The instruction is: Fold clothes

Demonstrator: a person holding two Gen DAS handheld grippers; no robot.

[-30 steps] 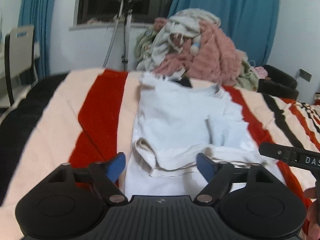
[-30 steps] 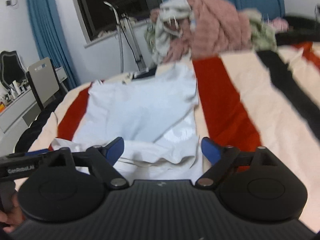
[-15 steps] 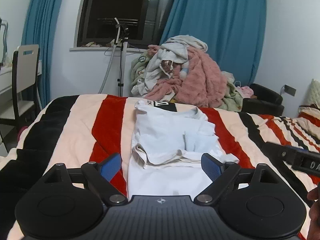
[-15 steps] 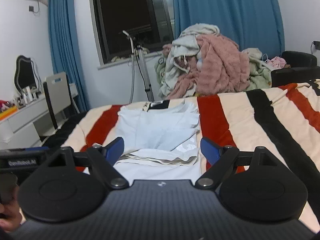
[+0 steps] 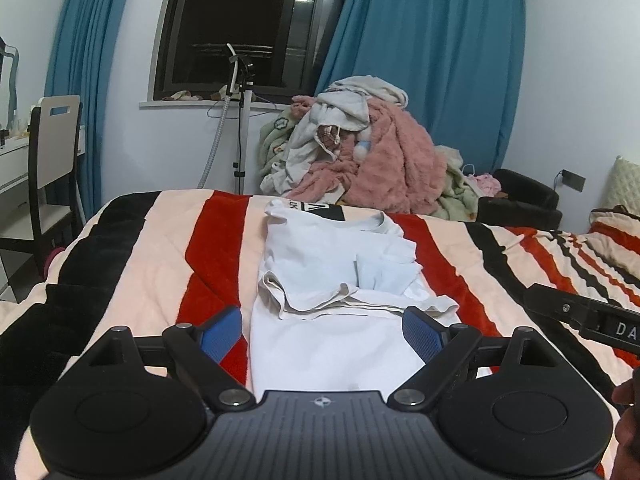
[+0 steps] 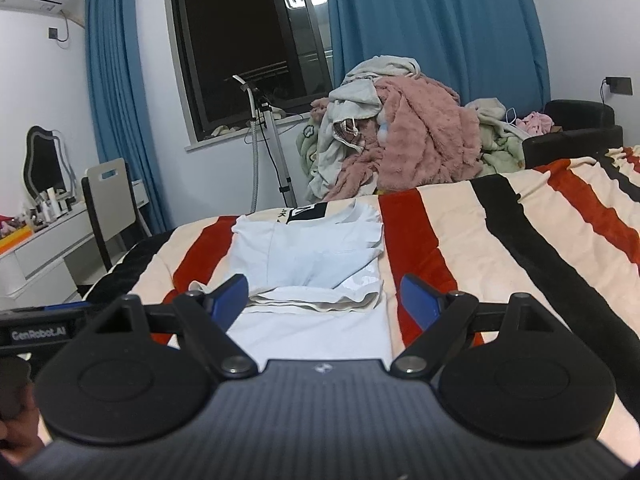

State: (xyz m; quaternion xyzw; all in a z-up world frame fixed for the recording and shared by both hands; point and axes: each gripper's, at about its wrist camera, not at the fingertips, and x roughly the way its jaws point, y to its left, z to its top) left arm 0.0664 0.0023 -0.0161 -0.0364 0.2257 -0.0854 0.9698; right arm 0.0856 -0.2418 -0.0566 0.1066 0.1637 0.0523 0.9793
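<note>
A white T-shirt lies lengthwise on the striped bed, its sides folded in and its hem doubled up over the middle; it also shows in the right wrist view. My left gripper is open and empty, held above the near end of the shirt. My right gripper is open and empty, also above the near end. The right gripper's body shows at the right edge of the left wrist view.
The bed has a red, black and cream striped blanket. A pile of clothes with a pink fleece stands beyond the bed's far end. A stand is by the window, a chair and desk at left.
Both grippers have pulled back and risen from the shirt; the view now takes in the whole room. The shirt lies as it was, with its hem folded up.
</note>
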